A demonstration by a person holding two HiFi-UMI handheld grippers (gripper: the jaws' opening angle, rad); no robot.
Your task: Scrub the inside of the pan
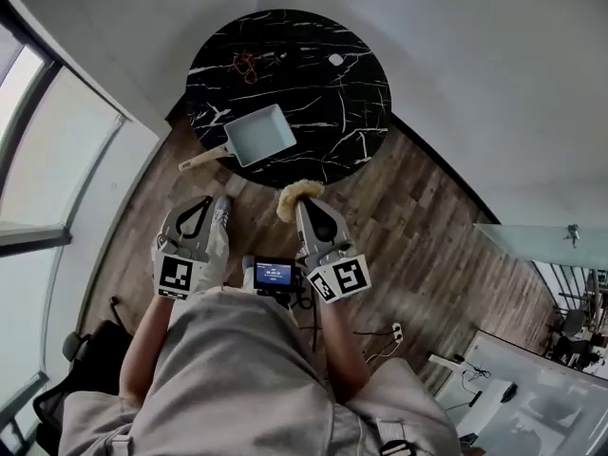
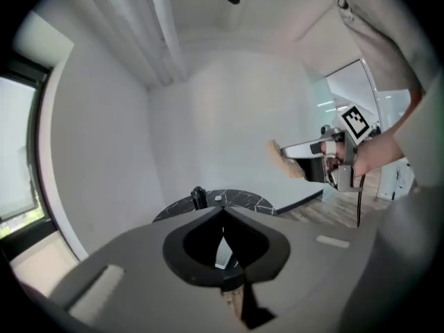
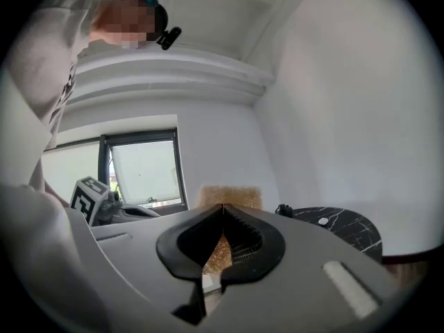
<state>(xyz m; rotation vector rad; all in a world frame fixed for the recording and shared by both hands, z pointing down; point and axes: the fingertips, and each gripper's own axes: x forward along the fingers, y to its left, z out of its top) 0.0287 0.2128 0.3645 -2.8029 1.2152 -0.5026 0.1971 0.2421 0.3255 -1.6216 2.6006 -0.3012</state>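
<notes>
On the marble table point(image 1: 351, 84) sits the pan point(image 1: 261, 136); right gripper point(image 1: 307, 207) clamps a sponge point(image 1: 293, 194).

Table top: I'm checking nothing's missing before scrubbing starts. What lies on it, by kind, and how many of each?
Pan: 1
Brownish tangle: 1
Small white bit: 1
Total: 3

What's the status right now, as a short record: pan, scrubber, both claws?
pan: rectangular, pale, near edge of the round black table, handle sticking past the rim; nothing touching it
scrubbing pad: yellowish, held short of the pan
left claw: shut, empty
right claw: shut on the scrubbing pad
scrubbing: not yet begun
</notes>
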